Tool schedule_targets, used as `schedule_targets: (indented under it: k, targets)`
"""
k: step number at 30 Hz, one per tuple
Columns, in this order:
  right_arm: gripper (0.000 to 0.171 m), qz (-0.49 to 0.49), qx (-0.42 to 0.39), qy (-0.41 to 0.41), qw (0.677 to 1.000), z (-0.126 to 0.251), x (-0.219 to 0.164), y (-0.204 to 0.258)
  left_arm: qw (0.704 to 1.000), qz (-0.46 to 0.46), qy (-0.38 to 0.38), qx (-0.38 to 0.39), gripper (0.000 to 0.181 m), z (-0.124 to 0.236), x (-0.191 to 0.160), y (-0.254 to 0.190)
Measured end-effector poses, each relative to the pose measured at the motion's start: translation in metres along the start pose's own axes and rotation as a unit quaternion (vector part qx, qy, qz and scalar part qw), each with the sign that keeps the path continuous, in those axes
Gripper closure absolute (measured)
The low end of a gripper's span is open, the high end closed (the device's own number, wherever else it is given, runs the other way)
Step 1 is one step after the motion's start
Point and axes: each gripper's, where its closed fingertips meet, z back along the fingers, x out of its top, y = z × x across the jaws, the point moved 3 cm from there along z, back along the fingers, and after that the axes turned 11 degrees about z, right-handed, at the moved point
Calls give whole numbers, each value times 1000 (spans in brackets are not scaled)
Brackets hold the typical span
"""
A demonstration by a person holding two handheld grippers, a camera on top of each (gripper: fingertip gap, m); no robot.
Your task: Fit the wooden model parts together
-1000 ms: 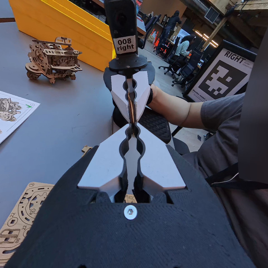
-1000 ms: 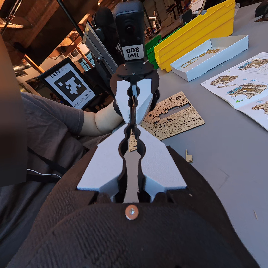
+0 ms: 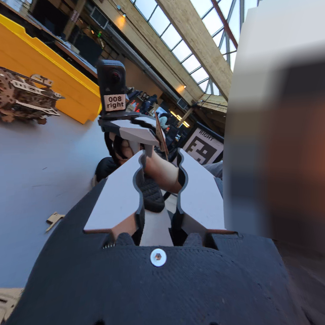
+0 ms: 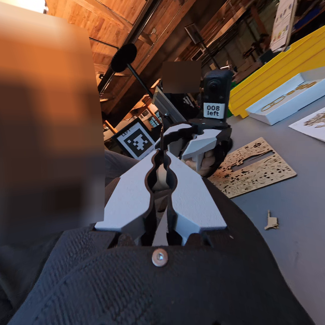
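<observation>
Comparing w/ a sec ago: our left gripper (image 3: 161, 154) has let go, jaws now spread & empty. Right gripper (image 4: 162, 154) stays pinched on the thin wood part (image 3: 161, 135), raised above the table (image 3: 44, 167). Handover looks done; part not fitted to anything yet.

Yellow bins (image 3: 52, 73) (stacked) beside a white tray (image 4: 281, 109).

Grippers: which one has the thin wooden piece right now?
The right gripper, jaws shut on the thin wooden piece. The left gripper is open and empty.
</observation>
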Motion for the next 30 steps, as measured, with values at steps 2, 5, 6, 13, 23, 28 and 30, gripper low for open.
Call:
schedule_targets:
  k: [2,5,6,13,23,28,30]
  targets:
    - [171,19,-29,4,999,1,0,-6,999,-20,16,47,157,-1,-3,7]
    - [171,37,-62,12,997,2,-2,-13,996,-42,17,76,180,-3,-4,11]
    - [171,31,-70,7,997,4,-1,-15,995,-54,10,87,180,-3,-3,13]
    - [171,6,-79,-9,997,6,-3,-23,979,-136,7,155,181,-1,-1,17]
    - [163,73,-165,15,983,7,-1,-31,972,-123,-7,200,181,6,4,27]
    - [167,63,-175,31,982,4,-7,-34,966,-142,-3,218,181,3,2,28]
    - [168,68,-177,30,981,5,-6,-33,966,-142,-6,218,181,3,3,28]
